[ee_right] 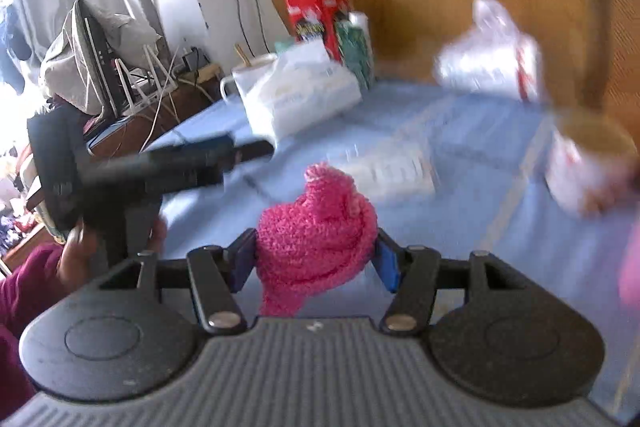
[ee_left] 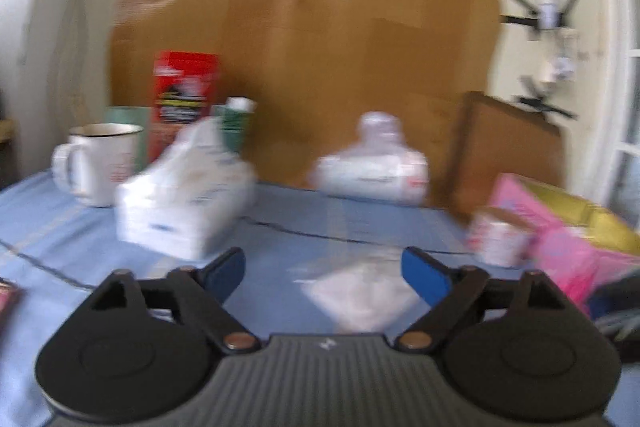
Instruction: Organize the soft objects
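A pink knitted piece [ee_right: 316,239] was clamped between the fingers of the right hand-held gripper [ee_right: 316,259], low in the centre of the frame, above the blue-covered table [ee_right: 460,239]. The left hand-held gripper [ee_left: 323,273] was spread wide and held nothing. The carrying step seemed under way; a place to put it down would be needed next. A paper cup [ee_right: 588,167] at the right edge looked empty, though blurred. A white mug [ee_left: 98,163] stood at the left, contents unseen.

A white mug [ee_left: 98,163] stands on the blue-covered counter [ee_left: 280,223] beside a red box [ee_left: 184,95] (against brown cardboard [ee_left: 320,39]).
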Demonstrator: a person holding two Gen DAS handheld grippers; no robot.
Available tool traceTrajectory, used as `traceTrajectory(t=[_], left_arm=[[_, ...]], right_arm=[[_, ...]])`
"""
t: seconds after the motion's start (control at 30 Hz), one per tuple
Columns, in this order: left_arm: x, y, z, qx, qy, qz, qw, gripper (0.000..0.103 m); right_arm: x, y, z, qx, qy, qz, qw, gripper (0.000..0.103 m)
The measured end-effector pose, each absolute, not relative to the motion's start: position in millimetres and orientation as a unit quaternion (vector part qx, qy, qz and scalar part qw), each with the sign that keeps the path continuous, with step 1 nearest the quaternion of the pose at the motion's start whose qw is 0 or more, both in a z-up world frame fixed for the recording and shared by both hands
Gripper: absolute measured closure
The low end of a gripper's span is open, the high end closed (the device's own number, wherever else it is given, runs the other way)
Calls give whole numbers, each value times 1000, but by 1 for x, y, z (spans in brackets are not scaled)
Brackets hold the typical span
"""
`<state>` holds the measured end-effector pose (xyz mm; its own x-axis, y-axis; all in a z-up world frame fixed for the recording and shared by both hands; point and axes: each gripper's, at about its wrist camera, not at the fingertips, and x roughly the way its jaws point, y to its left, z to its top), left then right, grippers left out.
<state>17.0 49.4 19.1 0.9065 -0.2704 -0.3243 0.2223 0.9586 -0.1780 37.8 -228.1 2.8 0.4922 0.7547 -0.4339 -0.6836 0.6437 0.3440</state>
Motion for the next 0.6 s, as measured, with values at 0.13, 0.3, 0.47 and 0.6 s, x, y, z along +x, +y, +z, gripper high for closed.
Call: traceTrajectory(t=[0.13,0.3,0.47,0.6], left_arm=[[4,15,27,-46,156,-177,971,4],[1,-11,33,-42,179,-200,962,4],[18,-15,30,-79,250,-222,939,9],[26,-15,25,-110,289,-237,921,12]], right_arm=[[19,-253,-22,79,288,360,884,38],[10,-274,-34,87,261,289,917,15],[7,-287,-34,77,233,276,929,11],[2,-296,-39,88,227,275,930,10]])
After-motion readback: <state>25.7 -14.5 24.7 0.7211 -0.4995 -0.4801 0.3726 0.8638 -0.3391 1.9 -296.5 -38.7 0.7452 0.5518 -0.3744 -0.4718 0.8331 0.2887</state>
